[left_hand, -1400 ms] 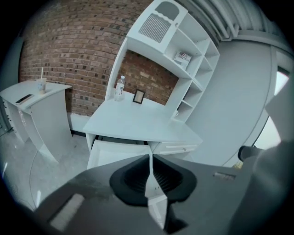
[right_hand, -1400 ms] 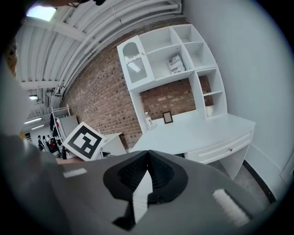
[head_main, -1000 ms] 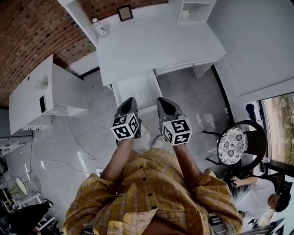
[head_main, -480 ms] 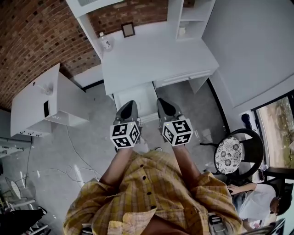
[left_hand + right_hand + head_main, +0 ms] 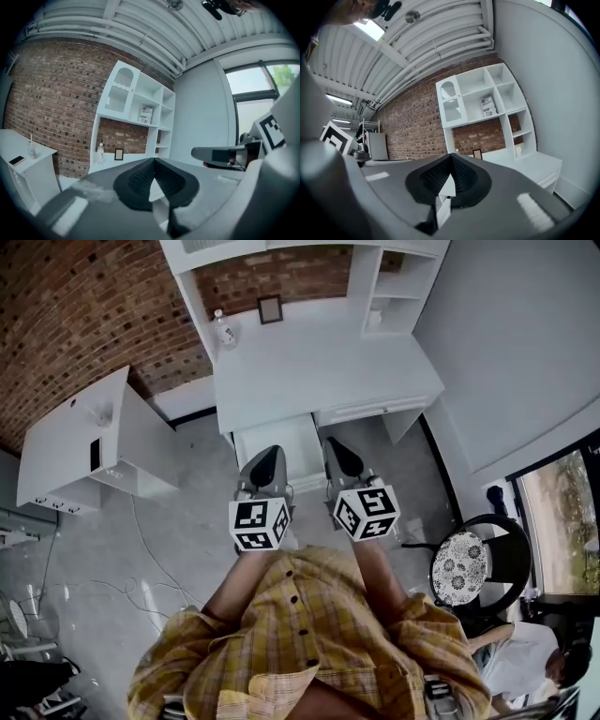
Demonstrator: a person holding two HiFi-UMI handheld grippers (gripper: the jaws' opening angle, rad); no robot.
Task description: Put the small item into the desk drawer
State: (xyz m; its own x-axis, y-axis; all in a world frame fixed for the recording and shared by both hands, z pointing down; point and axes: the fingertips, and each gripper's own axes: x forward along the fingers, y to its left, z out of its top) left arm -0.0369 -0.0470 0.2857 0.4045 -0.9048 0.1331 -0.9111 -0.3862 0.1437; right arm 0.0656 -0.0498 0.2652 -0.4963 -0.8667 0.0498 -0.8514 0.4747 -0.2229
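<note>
- Grippers: left gripper (image 5: pixel 262 465) and right gripper (image 5: pixel 342 457) are carried side by side at chest height, pointed at the desk (image 5: pixel 319 362) and well apart from it. This looks like an approach posture.
- Jaw state: both pairs are pressed fully together, with nothing between them.
- Task item: not held. A bottle (image 5: pixel 223 330), a picture frame (image 5: pixel 270 308) and a small white object (image 5: pixel 374 321) in a shelf compartment sit at the desk; which one is meant cannot be told.
- Containers: the drawer (image 5: pixel 370 411) under the desktop appears closed, its contents hidden.
</note>
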